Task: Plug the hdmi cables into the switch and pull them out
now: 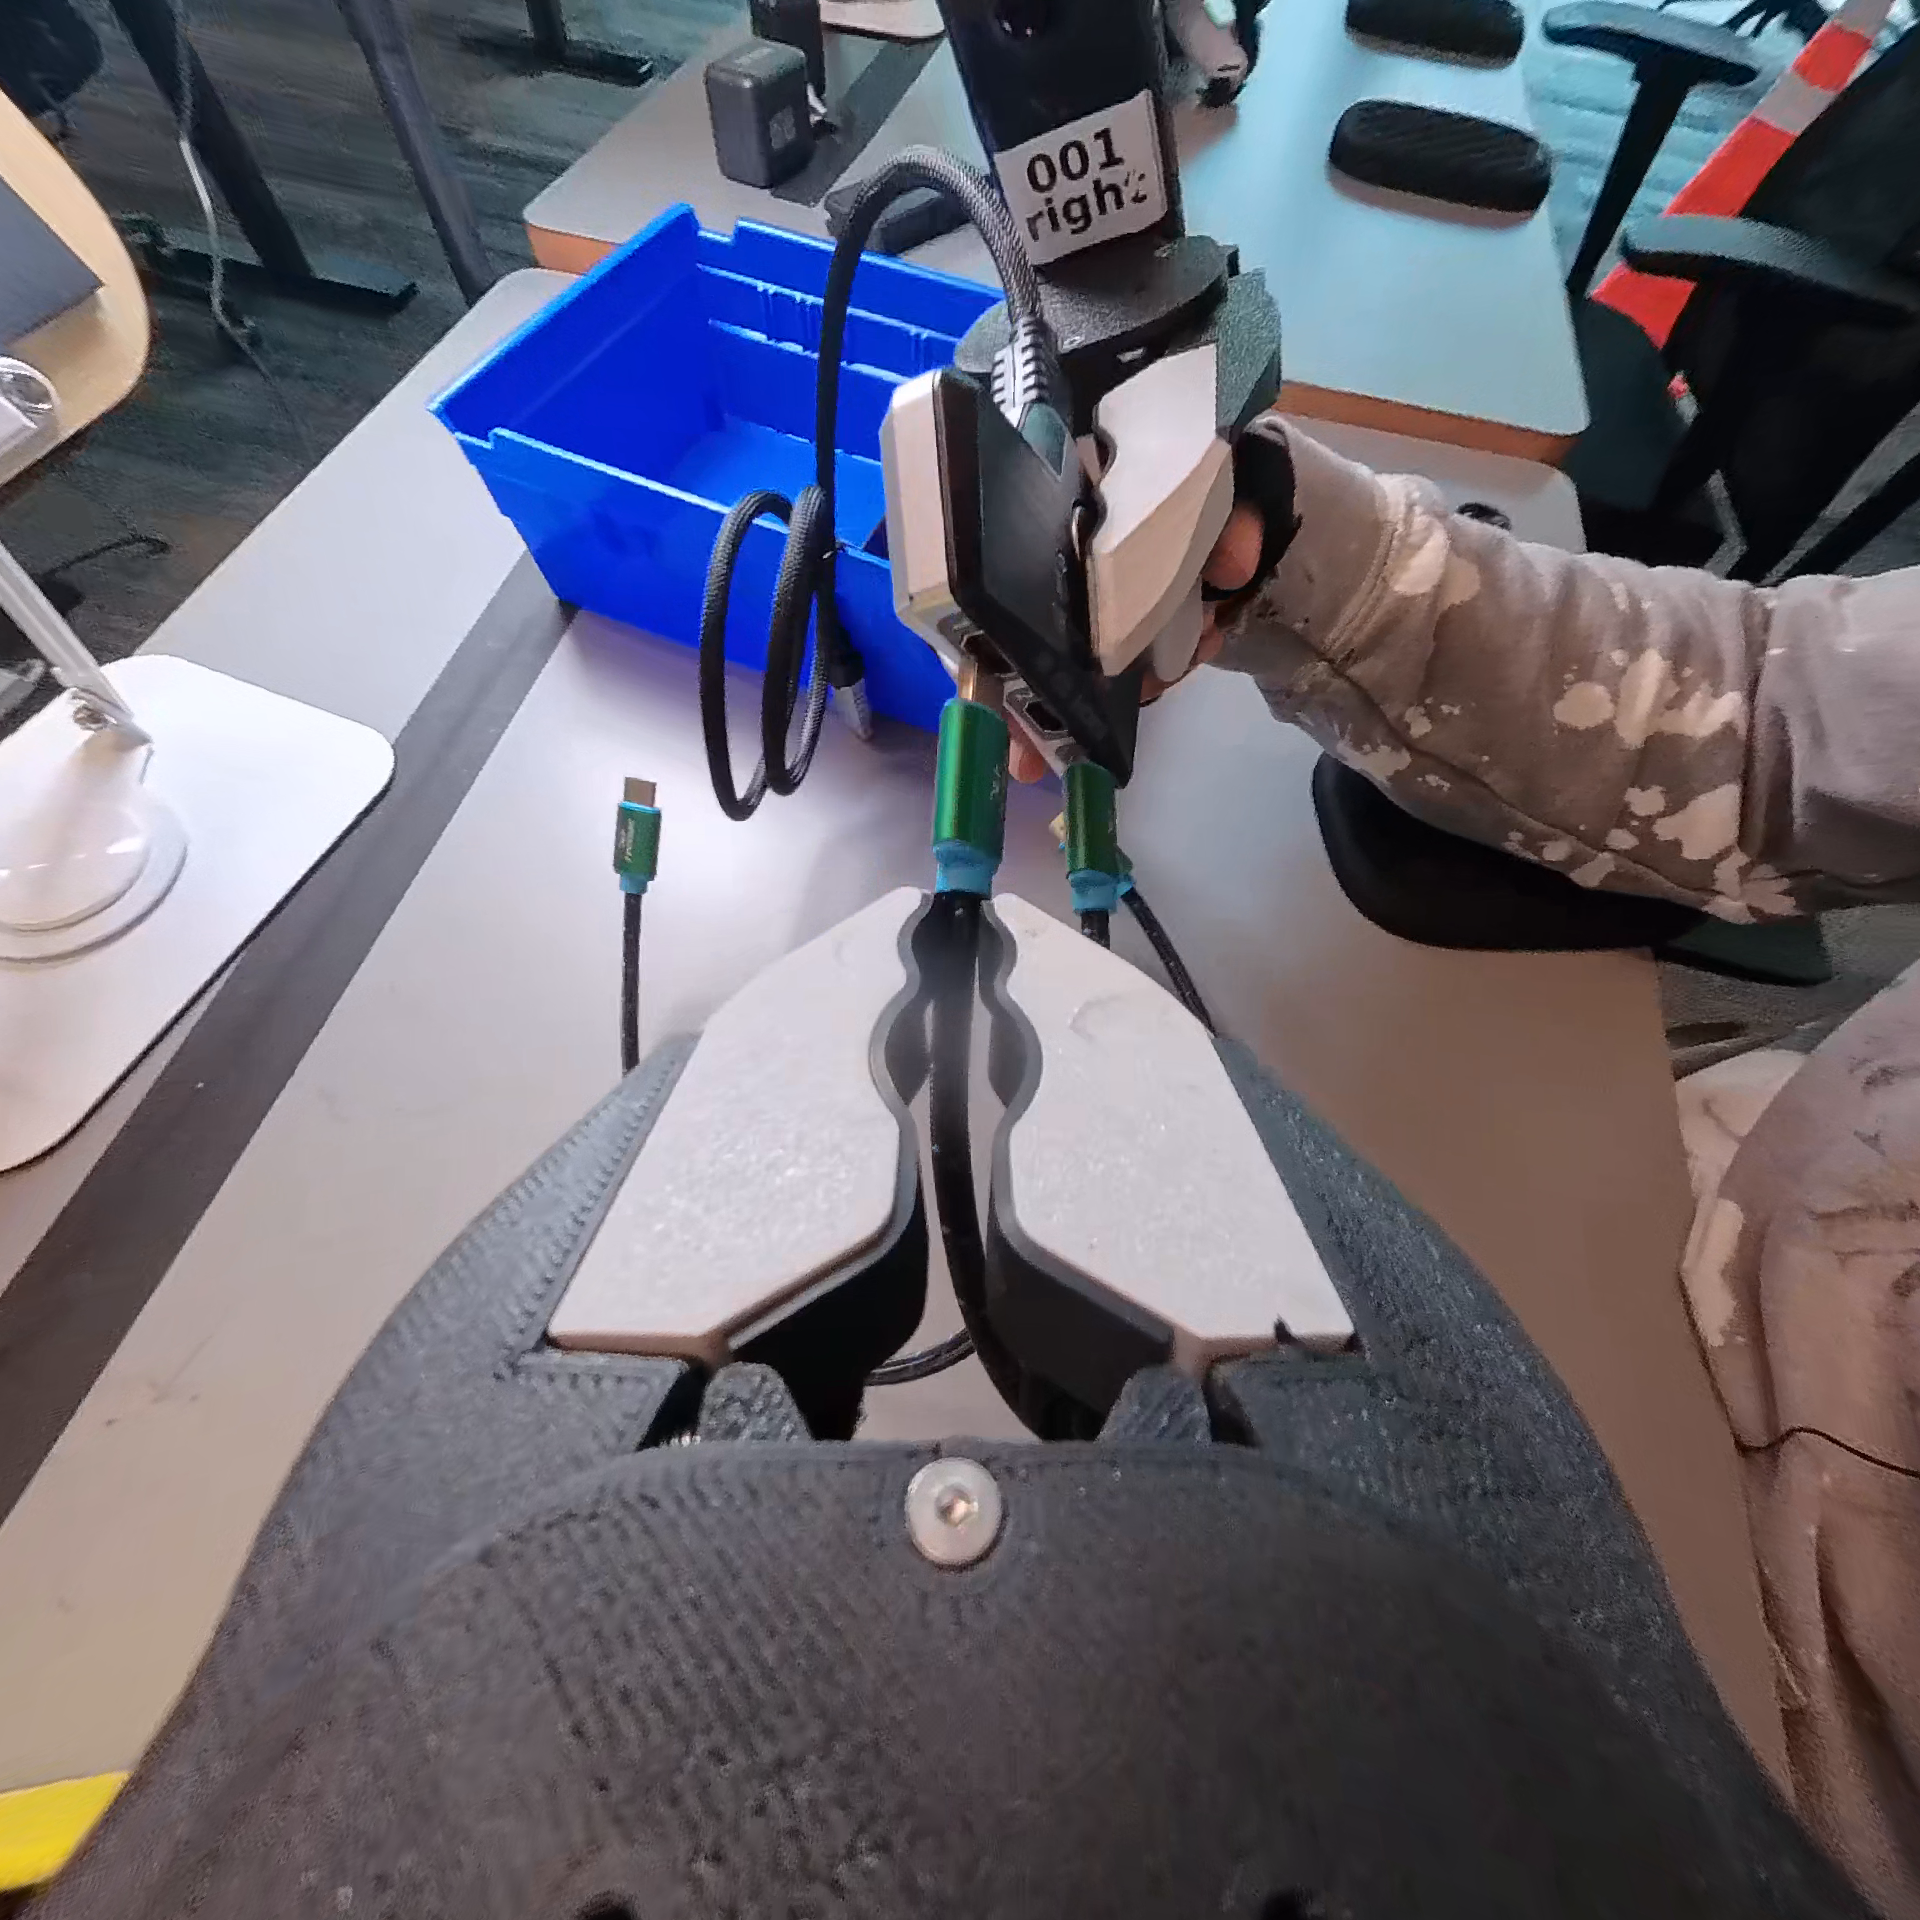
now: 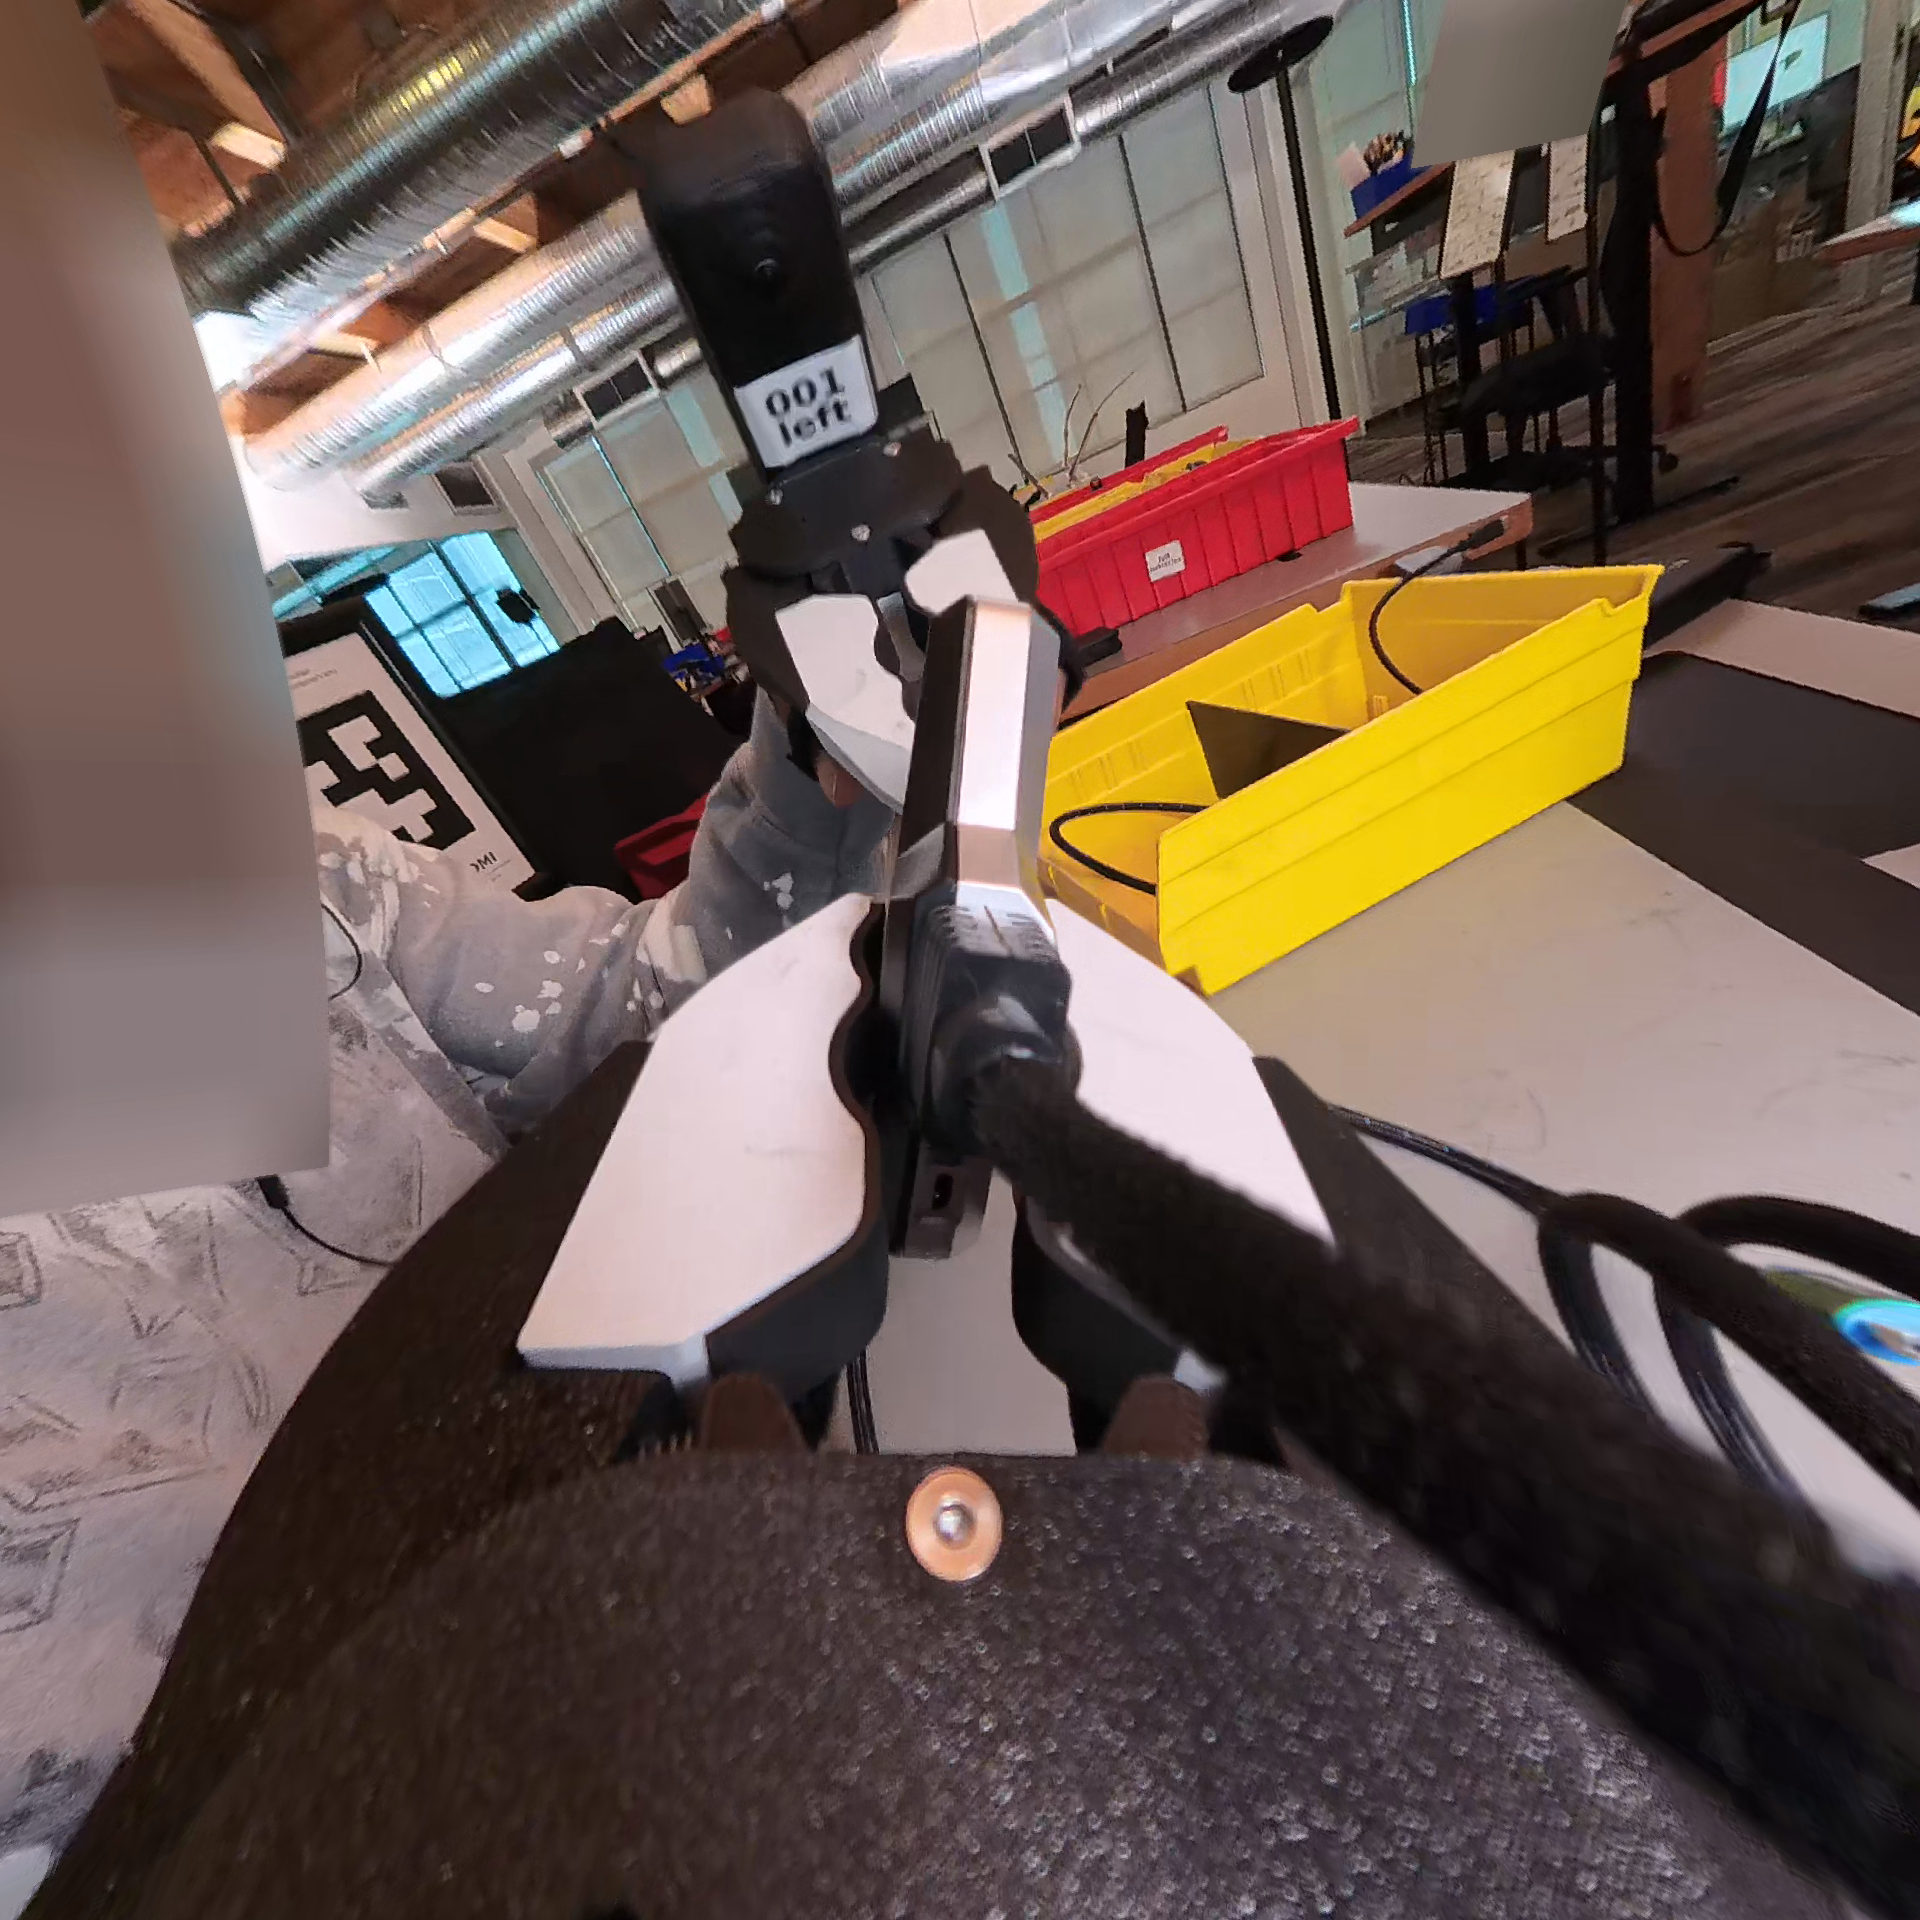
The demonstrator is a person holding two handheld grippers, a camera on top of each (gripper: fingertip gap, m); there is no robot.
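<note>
My left gripper (image 1: 956,920) is shut on a black HDMI cable just behind its green plug (image 1: 971,774). The plug's metal tip is at a port on the lower edge of the black and silver switch (image 1: 997,540), with part of the tip still showing. My right gripper (image 2: 961,920) is shut on the switch (image 2: 992,727) and holds it above the table; it also shows in the left wrist view (image 1: 1029,644). A second green plug (image 1: 1091,821) sits at the switch's neighbouring port. A third green plug (image 1: 639,831) lies loose on the table.
A blue bin (image 1: 665,436) stands behind the switch, with the switch's braided cable (image 1: 831,312) looped over it. A white lamp base (image 1: 83,831) is at the left. A yellow bin (image 2: 1403,748) and a red bin (image 2: 1195,520) stand farther off. A black wrist rest (image 1: 1455,862) lies under the person's sleeve.
</note>
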